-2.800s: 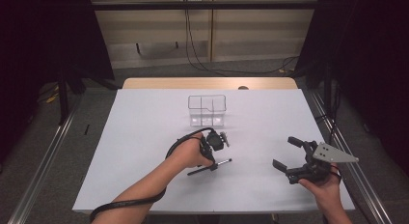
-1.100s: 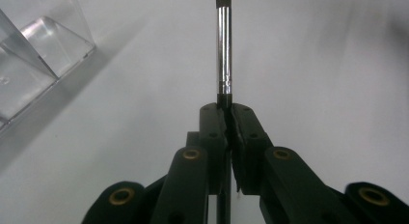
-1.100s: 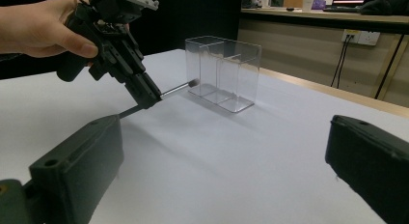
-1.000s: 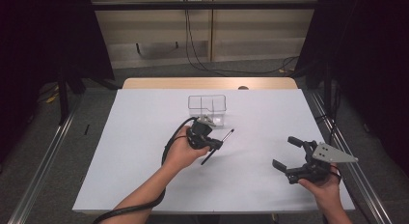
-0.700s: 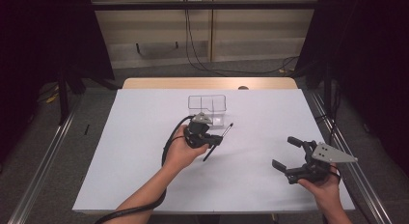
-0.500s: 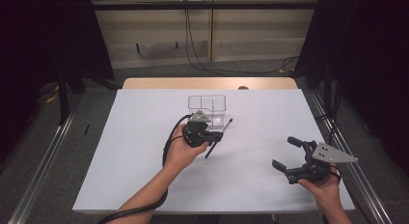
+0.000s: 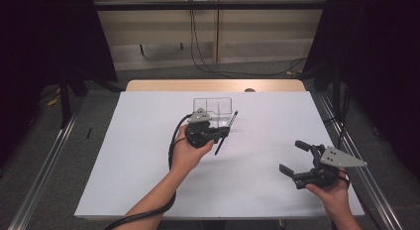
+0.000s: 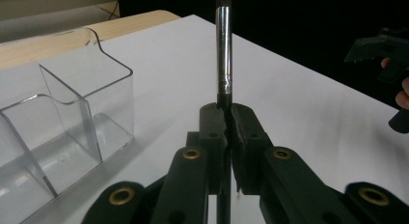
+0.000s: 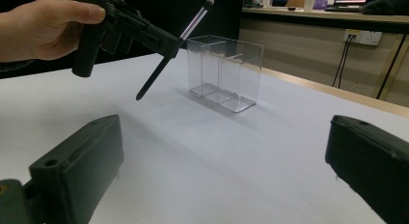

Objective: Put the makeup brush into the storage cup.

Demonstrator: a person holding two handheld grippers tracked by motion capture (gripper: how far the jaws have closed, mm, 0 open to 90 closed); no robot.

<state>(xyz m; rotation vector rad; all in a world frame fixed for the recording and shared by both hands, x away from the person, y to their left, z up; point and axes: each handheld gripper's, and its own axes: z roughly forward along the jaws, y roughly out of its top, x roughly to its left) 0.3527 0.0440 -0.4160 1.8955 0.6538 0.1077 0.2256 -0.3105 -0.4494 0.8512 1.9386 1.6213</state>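
Note:
My left gripper (image 7: 221, 133) (image 8: 226, 122) is shut on a thin black-and-silver brush (image 7: 226, 131) (image 8: 223, 55) (image 9: 174, 45), held up off the table and tilted. It hovers just in front of a clear plastic organizer box (image 7: 213, 110) (image 8: 62, 127) (image 9: 225, 72) with several compartments, standing at the table's far middle. The brush's upper tip points toward the box's right side. My right gripper (image 7: 296, 158) rests at the near right of the table, jaws wide open, nothing between its pads (image 9: 77, 171).
A white sheet (image 7: 148, 141) covers the table, with a wooden strip (image 7: 213, 85) along its far edge. Metal rails (image 7: 44, 170) run down both sides. Cables hang against the back wall (image 7: 198, 41).
My left hand has lifted the brush from the near middle of the table and carried it toward the clear box, tilting it more upright. The right gripper has stayed where it was.

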